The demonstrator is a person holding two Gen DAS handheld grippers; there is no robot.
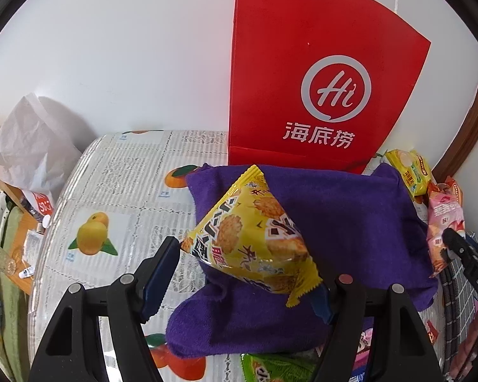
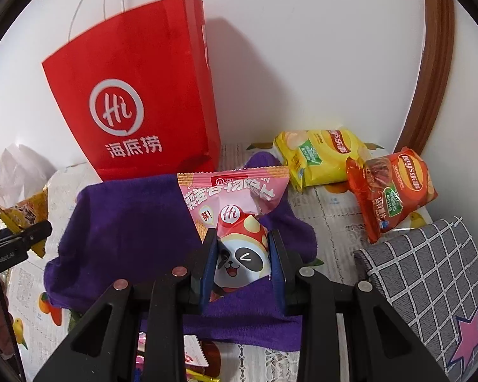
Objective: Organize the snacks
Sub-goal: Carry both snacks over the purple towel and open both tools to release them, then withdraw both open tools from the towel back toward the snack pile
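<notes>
My left gripper (image 1: pixel 248 273) holds a yellow rice-cracker packet (image 1: pixel 251 238) by its two lower corners, above a purple towel (image 1: pixel 350 222). My right gripper (image 2: pixel 242 264) is shut on a pink panda snack packet (image 2: pixel 235 216), also above the purple towel (image 2: pixel 127 222). A red Haidilao paper bag (image 1: pixel 318 79) stands upright behind the towel against the wall; it also shows in the right wrist view (image 2: pixel 137 95). The left gripper with its yellow packet (image 2: pixel 28 213) shows at the left edge of the right wrist view.
A yellow Lay's bag (image 2: pixel 318 156) and an orange Lay's bag (image 2: pixel 392 191) lie at the back right. A grey checked cushion (image 2: pixel 430 286) is at the right. More packets lie at the near edge (image 1: pixel 271 369). A white bag (image 1: pixel 28 146) sits far left.
</notes>
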